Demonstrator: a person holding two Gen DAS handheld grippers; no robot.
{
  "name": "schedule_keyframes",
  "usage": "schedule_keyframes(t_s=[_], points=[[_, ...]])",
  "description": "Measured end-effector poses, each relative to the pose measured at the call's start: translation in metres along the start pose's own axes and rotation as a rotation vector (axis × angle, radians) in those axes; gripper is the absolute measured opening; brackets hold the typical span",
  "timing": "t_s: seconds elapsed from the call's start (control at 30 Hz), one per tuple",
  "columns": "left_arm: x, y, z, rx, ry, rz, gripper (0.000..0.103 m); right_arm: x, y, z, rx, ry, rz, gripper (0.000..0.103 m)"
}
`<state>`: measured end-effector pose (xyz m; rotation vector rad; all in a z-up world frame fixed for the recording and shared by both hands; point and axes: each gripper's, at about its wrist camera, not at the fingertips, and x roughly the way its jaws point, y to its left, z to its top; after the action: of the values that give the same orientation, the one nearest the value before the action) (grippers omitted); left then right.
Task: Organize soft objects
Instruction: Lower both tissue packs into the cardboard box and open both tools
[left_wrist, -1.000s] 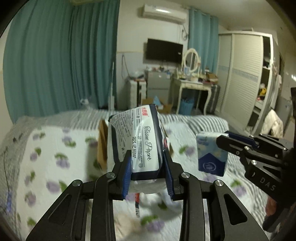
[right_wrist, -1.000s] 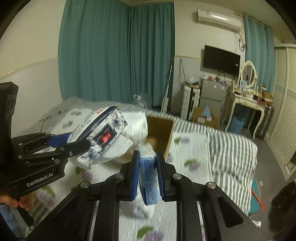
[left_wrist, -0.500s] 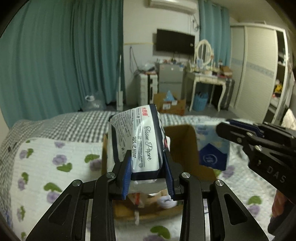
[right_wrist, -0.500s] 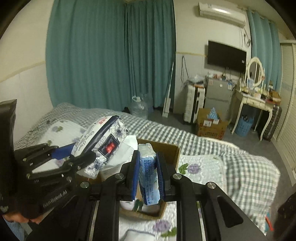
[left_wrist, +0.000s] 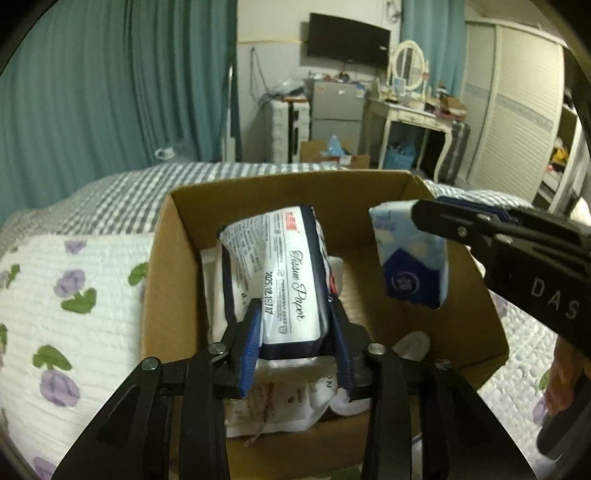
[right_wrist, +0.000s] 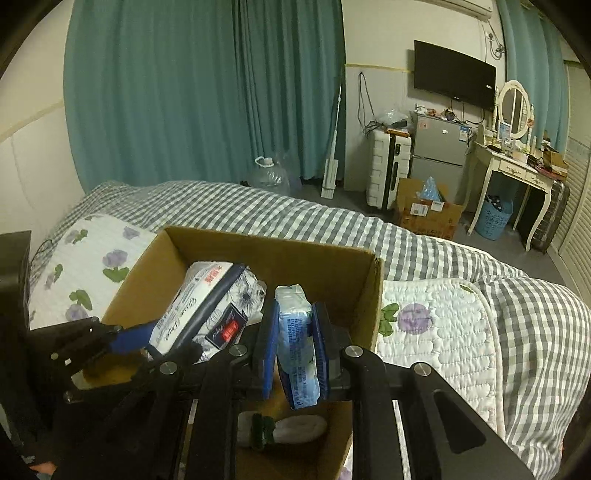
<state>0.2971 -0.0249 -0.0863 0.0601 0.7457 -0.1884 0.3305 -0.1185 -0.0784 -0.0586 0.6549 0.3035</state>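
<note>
An open cardboard box (left_wrist: 288, 192) sits on the bed. My left gripper (left_wrist: 295, 343) holds a white "Tissue Paper" pack (left_wrist: 291, 280) upright over the box's left half. Its jaws are opening, though the pads still touch the pack's sides. My right gripper (right_wrist: 295, 347) has a small blue tissue pack (right_wrist: 295, 332) between its pads over the box's (right_wrist: 295, 258) right half. These jaws are opening too, with the pack still caught. From the left wrist view the blue pack (left_wrist: 410, 258) hangs at the right gripper's (left_wrist: 424, 218) tips. White soft items (right_wrist: 295, 428) lie in the box bottom.
The box rests on a white quilt with purple flowers (left_wrist: 74, 295) over a grey checked bed cover (right_wrist: 369, 229). Beyond the bed stand a second cardboard box (right_wrist: 424, 210), a small fridge (right_wrist: 439, 147), a white dressing table (right_wrist: 517, 166) and a water jug (right_wrist: 269, 177).
Both grippers came forward and down with their packs, from beside the box to over its opening. The box now fills the lower view, and both pairs of jaws stand slightly wider.
</note>
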Motion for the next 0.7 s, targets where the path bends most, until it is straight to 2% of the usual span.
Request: schedule_keyframes(t_s=[0.03, 0.07, 0.1, 0.23, 0.37, 0.47, 0.6, 0.63, 0.67, 0.7], points=[[-0.004, -0.002, 0.000, 0.010, -0.005, 0.005, 0.043, -0.004, 0.001, 0.002, 0.000, -0.003, 0.002, 0.029], [-0.010, -0.006, -0.001, 0.024, -0.007, 0.012, 0.045, -0.010, 0.002, 0.003, 0.001, -0.016, -0.010, 0.049], [-0.012, -0.007, -0.001, 0.037, -0.007, 0.018, 0.046, -0.018, 0.002, 0.004, 0.004, -0.036, -0.024, 0.062], [-0.043, -0.015, 0.003, 0.090, -0.030, 0.063, 0.071, -0.054, 0.001, 0.013, 0.010, -0.073, -0.051, 0.064], [-0.092, -0.010, 0.006, 0.065, -0.073, 0.047, 0.077, -0.107, 0.000, 0.017, 0.012, -0.114, -0.101, 0.083], [-0.136, -0.006, 0.005, 0.052, -0.090, 0.056, 0.085, -0.149, 0.000, 0.016, 0.008, -0.103, -0.100, 0.086], [-0.189, -0.002, -0.002, 0.056, -0.141, 0.071, 0.089, -0.207, 0.011, 0.008, -0.027, -0.106, -0.130, 0.097], [-0.200, 0.000, -0.003, 0.048, -0.154, 0.074, 0.099, -0.222, 0.015, 0.005, -0.038, -0.108, -0.132, 0.098], [-0.215, 0.001, -0.005, 0.033, -0.174, 0.075, 0.103, -0.238, 0.018, 0.002, -0.046, -0.110, -0.133, 0.103], [-0.222, 0.005, -0.008, 0.025, -0.188, 0.073, 0.103, -0.246, 0.020, -0.001, -0.048, -0.111, -0.133, 0.103]])
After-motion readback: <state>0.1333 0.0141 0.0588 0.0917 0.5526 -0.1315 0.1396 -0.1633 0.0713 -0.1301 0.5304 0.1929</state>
